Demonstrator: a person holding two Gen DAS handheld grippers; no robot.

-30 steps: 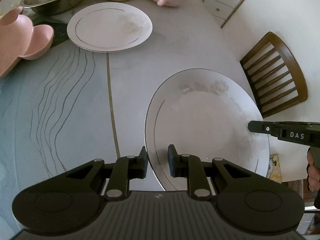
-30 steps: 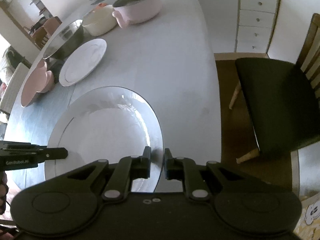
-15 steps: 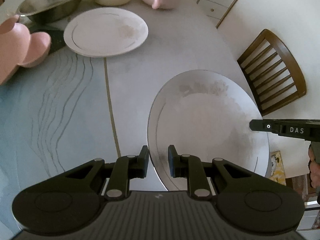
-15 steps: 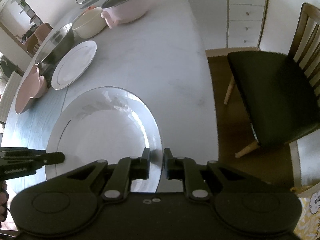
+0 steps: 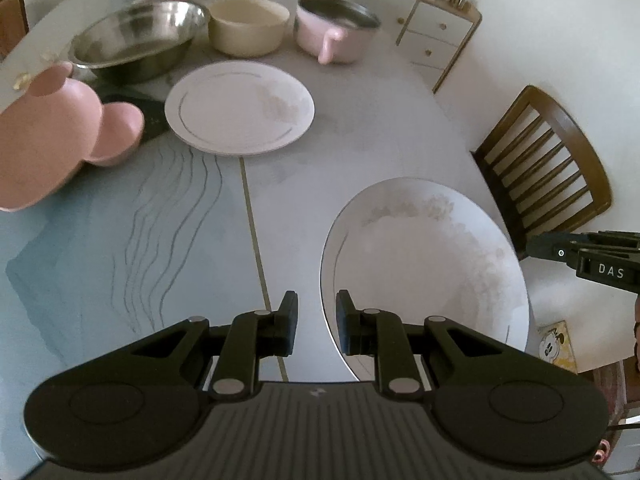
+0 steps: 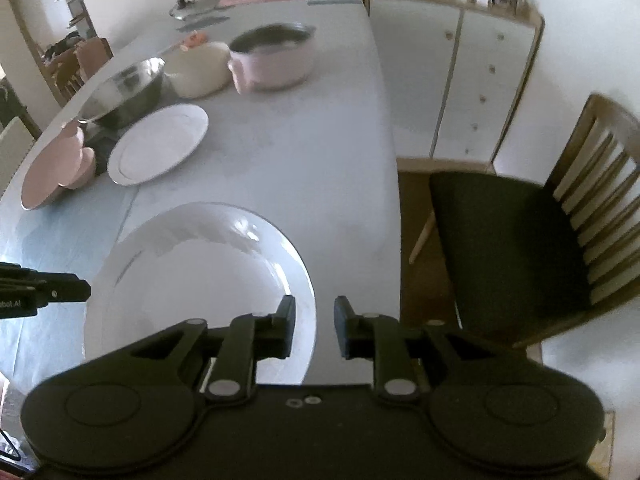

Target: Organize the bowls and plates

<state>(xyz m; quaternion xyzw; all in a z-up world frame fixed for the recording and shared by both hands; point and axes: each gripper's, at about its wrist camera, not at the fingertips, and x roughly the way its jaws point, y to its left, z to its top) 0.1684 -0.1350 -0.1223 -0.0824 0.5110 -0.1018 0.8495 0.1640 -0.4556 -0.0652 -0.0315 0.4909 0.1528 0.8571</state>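
Holding my left claw [image 5: 316,322] slightly spread astride the large plate's [image 5: 424,264] rim at its nine o'clock, pads not visibly pressing, I judged little sorted yet. At the table's [image 5: 120,220] far end the pink dish [image 5: 52,140], steel bowl [image 5: 136,46], small plate [image 5: 240,108], cream bowl [image 5: 248,26] and pink pot [image 5: 336,32] sat unstacked. My right claw [image 6: 314,330] was opening over the rim at three o'clock, gripping nothing.
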